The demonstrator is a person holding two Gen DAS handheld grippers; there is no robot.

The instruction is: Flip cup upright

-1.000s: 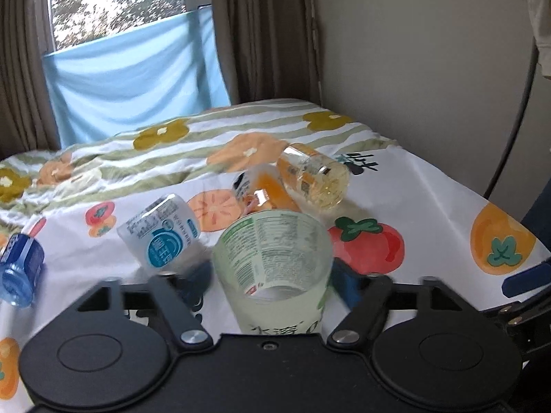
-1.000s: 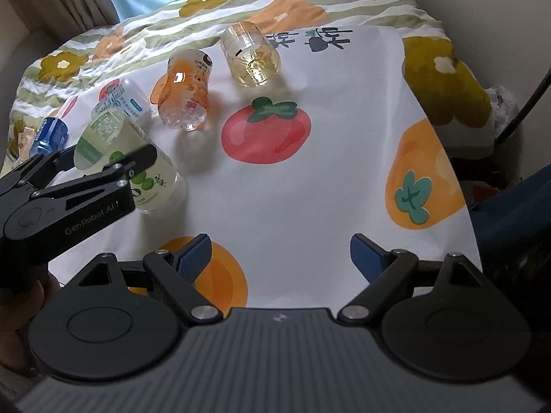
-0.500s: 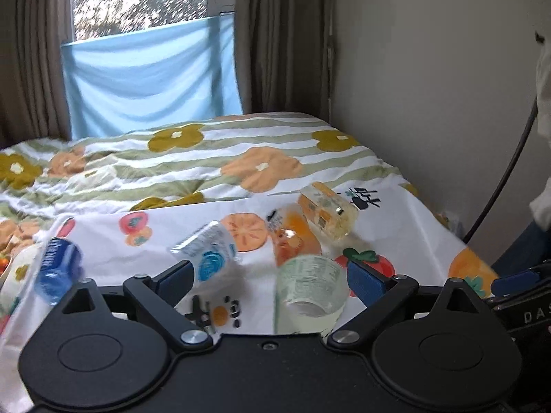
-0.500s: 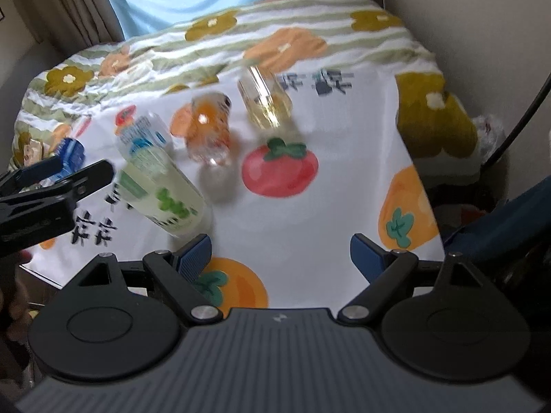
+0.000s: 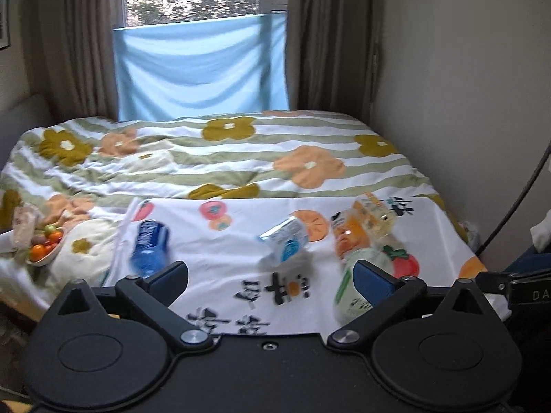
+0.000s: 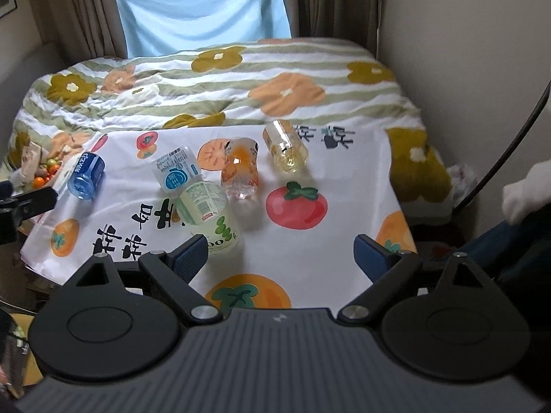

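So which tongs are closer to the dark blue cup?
Left. The left tongs hang open just in front of the dark blue cup; the right tongs, also open, sit far off to its right.

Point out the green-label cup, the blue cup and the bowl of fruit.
green-label cup (image 6: 206,213): right wrist view, on its label side.
blue cup (image 6: 86,173): right wrist view, on its blue wrapper.
bowl of fruit (image 5: 44,246): left wrist view, on the fruit heaped inside.

green-label cup, fruit-print cloth
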